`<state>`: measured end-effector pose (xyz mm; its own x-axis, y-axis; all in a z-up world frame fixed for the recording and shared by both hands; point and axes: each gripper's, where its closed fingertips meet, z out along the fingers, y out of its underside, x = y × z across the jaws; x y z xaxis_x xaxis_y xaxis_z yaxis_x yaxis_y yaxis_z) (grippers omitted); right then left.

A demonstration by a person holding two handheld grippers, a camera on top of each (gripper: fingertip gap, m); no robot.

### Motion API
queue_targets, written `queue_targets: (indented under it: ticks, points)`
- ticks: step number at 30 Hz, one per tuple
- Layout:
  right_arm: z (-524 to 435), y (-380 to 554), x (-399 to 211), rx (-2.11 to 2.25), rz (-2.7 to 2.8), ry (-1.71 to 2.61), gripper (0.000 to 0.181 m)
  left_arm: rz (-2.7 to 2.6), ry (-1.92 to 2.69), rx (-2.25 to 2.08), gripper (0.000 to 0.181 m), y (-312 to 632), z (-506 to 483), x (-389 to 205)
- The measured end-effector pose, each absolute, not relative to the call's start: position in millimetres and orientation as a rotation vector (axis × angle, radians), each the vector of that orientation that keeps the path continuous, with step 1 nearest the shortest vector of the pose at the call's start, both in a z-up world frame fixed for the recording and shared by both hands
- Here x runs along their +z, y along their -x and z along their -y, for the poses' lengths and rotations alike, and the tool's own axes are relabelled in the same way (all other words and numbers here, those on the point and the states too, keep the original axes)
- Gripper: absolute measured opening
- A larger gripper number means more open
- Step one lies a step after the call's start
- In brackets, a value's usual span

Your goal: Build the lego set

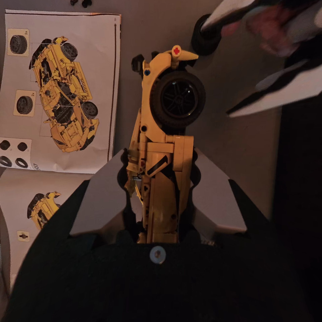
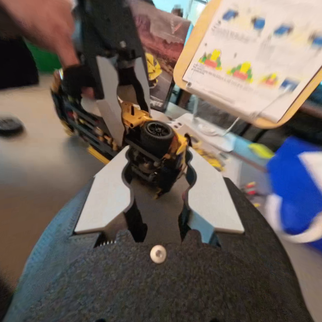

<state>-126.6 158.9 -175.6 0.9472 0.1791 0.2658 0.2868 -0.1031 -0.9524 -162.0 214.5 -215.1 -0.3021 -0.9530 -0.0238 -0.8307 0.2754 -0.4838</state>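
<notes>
Yellow car [image 1: 163, 156], clamped lengthwise in left tool [image 1: 159, 153], points away.

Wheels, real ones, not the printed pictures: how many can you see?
2. One wheel is fitted on the yellow car held in the left tongs. One loose wheel lies on the table beyond the car's nose. Others may be hidden behind the car.
</notes>
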Motion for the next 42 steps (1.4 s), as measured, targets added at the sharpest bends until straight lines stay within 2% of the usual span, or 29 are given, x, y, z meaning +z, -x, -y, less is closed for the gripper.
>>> queue_targets:
  ticks: [2, 4, 7, 17, 21, 26, 31, 33, 36, 38, 42]
  points:
    - [-155, 132, -183, 0.128, 0.315, 1.728, 0.057, -2.248, 1.632, -0.528, 0.073, 163, -214, -215]
    - [-158, 122, -186, 0.134, 0.279, 1.756, 0.050, -2.261, 1.623, -0.496, 0.073, 164, -213, -216]
    - [-163, 113, -194, 0.175, 0.223, 1.804, 0.057, -2.260, 1.620, -0.492, 0.073, 164, -213, -215]
    - [-164, 104, -205, 0.254, 0.147, 1.856, 0.053, -2.213, 1.628, -0.446, 0.073, 174, -218, -205]
    - [-164, 104, -208, 0.231, 0.155, 1.866, 0.052, -2.120, 1.604, -0.645, 0.073, 183, -211, -168]
    - [-164, 102, -206, 0.220, 0.151, 1.857, 0.049, -1.697, 1.536, -0.860, 0.073, 237, -239, -97]
    - [-165, 97, -209, 0.212, 0.121, 1.872, 0.042, -1.541, 1.482, -0.847, 0.072, 298, -233, -121]
    - [-165, 97, -208, 0.215, 0.118, 1.867, 0.042, -1.512, 1.505, -0.808, 0.066, 305, -228, -142]
    - [-165, 98, -208, 0.216, 0.119, 1.867, 0.040, -1.457, 1.465, -0.811, 0.039, 298, -221, -151]
    - [-165, 98, -210, 0.213, 0.125, 1.874, 0.039, -1.414, 1.420, -0.793, 0.027, 290, -224, -147]
    - [-165, 97, -209, 0.211, 0.122, 1.873, 0.038, -1.448, 1.433, -0.723, 0.018, 278, -231, -156]
